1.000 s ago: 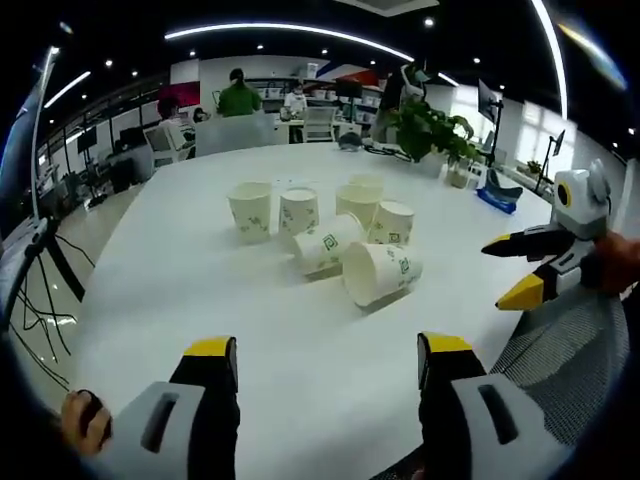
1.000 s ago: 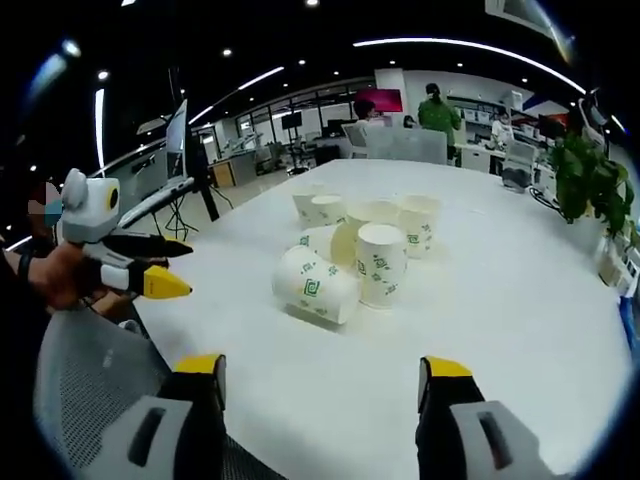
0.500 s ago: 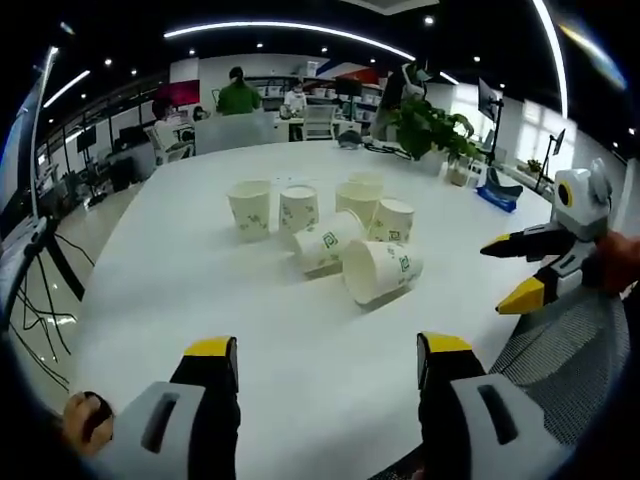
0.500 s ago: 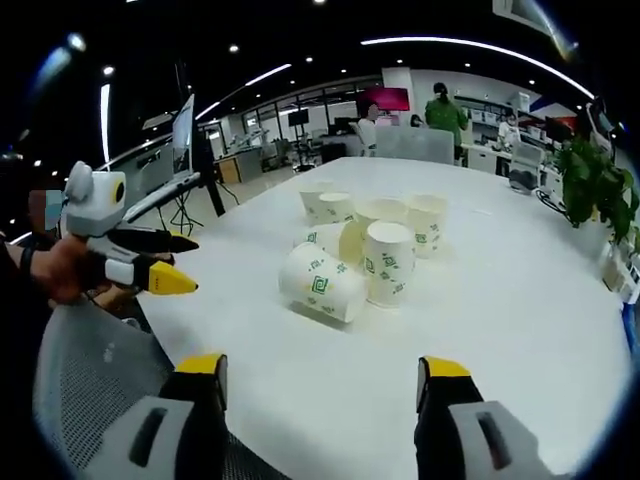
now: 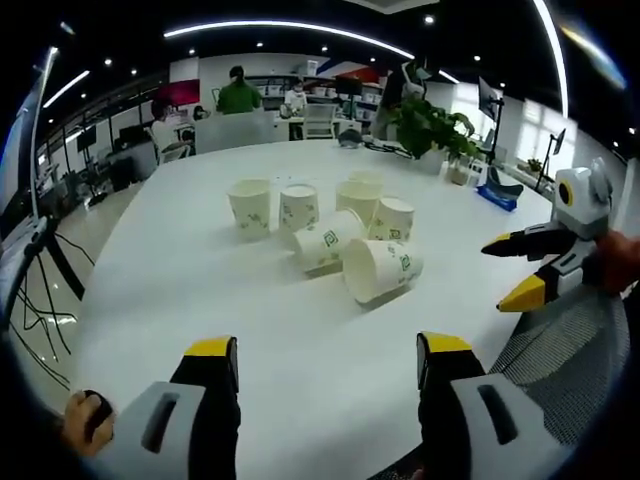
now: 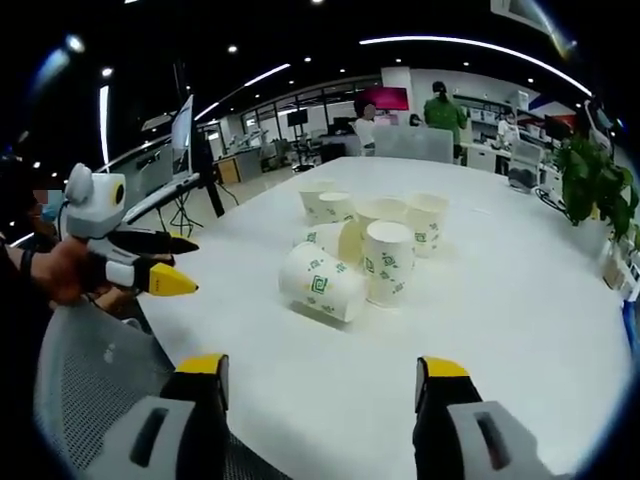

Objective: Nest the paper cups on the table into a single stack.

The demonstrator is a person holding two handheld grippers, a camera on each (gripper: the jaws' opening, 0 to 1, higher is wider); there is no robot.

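Still no change – both grippers point(image 5: 318, 365) point(image 6: 320, 385) open, cups point(image 5: 330, 238) untouched.

Bright, even light in both views, coming from long ceiling strips point(image 5: 290, 28) arcing across the top and small round spots point(image 6: 232, 48) scattered beside them. The white table point(image 5: 300, 330) glows almost blown out in the centre, with soft short shadows under the cups point(image 5: 325, 240). Windows point(image 5: 520, 125) at the right edge flare pale. Centre stays sharp; straight lines bend hard toward the edges, and the far office at the top goes soft and smeared.
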